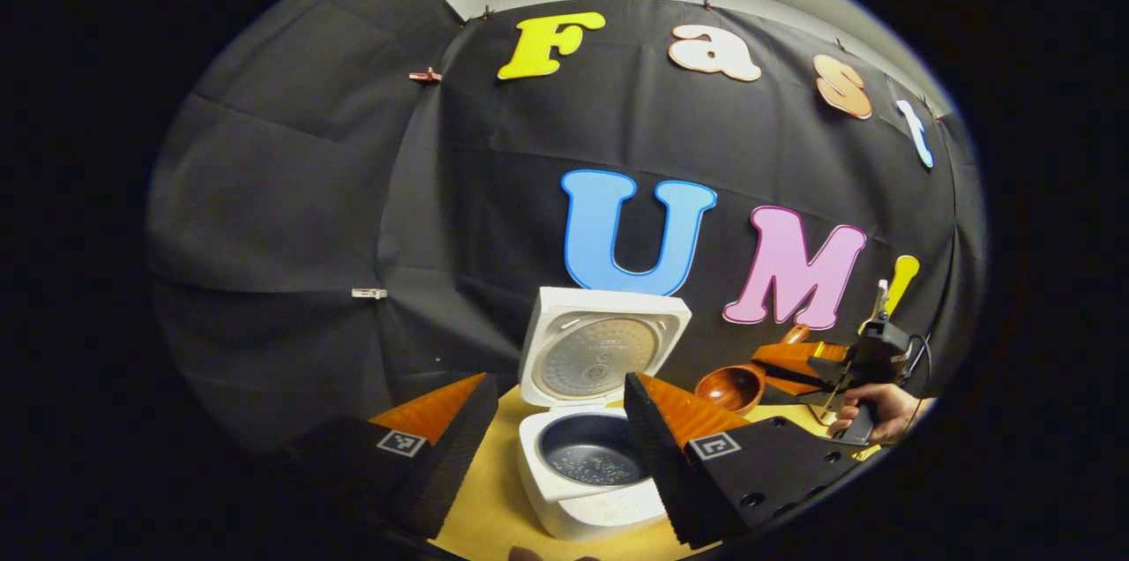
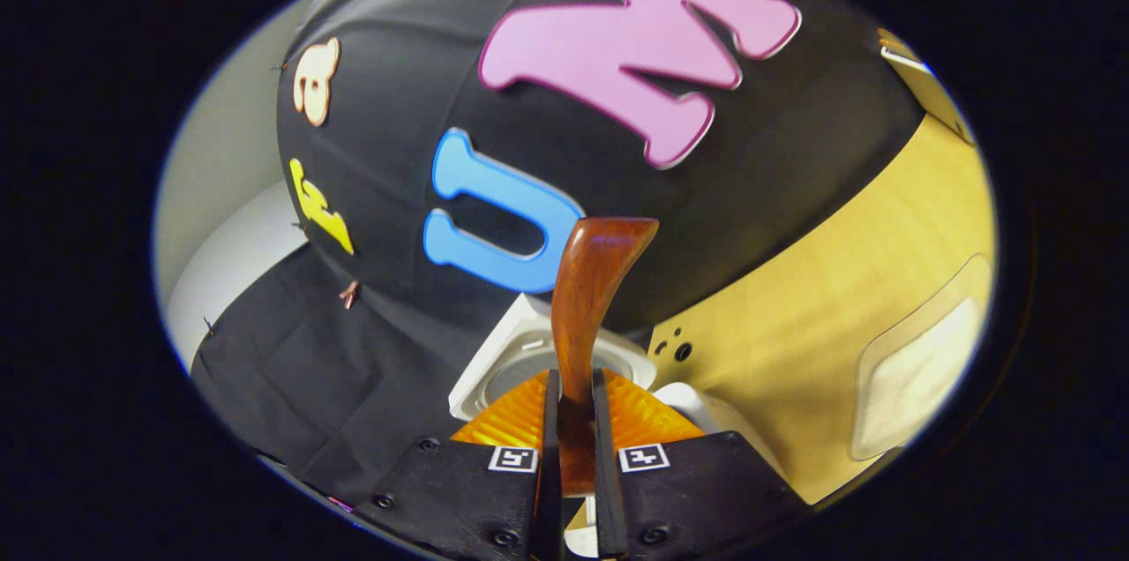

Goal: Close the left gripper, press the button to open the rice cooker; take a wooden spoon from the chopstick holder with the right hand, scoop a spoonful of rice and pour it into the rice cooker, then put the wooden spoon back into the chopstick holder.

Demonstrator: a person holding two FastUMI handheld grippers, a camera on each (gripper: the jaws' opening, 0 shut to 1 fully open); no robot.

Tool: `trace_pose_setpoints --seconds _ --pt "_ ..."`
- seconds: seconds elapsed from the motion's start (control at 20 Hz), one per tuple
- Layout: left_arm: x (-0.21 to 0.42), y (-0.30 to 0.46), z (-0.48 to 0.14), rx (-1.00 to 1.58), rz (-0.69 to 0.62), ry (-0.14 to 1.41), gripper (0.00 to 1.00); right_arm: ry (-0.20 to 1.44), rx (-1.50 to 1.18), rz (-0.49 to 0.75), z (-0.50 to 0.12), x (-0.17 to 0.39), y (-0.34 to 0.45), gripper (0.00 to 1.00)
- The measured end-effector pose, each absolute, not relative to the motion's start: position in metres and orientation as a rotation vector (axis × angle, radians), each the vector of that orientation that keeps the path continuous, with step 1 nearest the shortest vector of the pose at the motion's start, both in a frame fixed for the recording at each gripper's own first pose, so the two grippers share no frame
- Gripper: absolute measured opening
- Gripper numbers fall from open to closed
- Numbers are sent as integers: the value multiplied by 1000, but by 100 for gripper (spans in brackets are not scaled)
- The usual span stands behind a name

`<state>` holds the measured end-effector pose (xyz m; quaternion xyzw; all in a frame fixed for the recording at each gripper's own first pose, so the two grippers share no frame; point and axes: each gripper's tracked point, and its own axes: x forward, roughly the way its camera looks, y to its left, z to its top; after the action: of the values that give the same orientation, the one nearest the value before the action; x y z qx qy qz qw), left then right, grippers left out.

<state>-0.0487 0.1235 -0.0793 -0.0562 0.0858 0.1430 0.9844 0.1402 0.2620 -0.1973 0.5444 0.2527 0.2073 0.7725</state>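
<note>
The white rice cooker (image 1: 586,508) stands open on the table, its lid (image 1: 604,349) tipped up and back. A thin scatter of rice grains lies in the dark inner pot (image 1: 591,451). My left gripper (image 1: 557,393) hangs open just in front of the cooker, one finger on each side of it, holding nothing. Right of the cooker, a hand (image 1: 873,411) holds my right gripper (image 1: 798,367), which is shut on the wooden spoon (image 1: 730,386); the spoon's bowl hovers beside the pot's right rim. In the right gripper view, my right gripper (image 2: 573,380) clamps the spoon's handle (image 2: 582,305), with the cooker lid (image 2: 512,358) behind it.
The yellow wooden table (image 2: 838,296) runs to the right in the right gripper view, with a pale translucent container (image 2: 917,367) on it. The black cloth wall (image 1: 353,190) stands close behind the cooker.
</note>
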Motion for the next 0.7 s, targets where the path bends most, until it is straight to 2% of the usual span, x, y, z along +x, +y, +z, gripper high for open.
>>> trace_pose_setpoints --seconds 0.4,0.7 --pt "-11 84 -87 -103 166 191 92 422 1014 136 -228 120 44 19" --pt "8 65 -93 -76 123 214 93 460 800 -107 -294 55 -83 18"
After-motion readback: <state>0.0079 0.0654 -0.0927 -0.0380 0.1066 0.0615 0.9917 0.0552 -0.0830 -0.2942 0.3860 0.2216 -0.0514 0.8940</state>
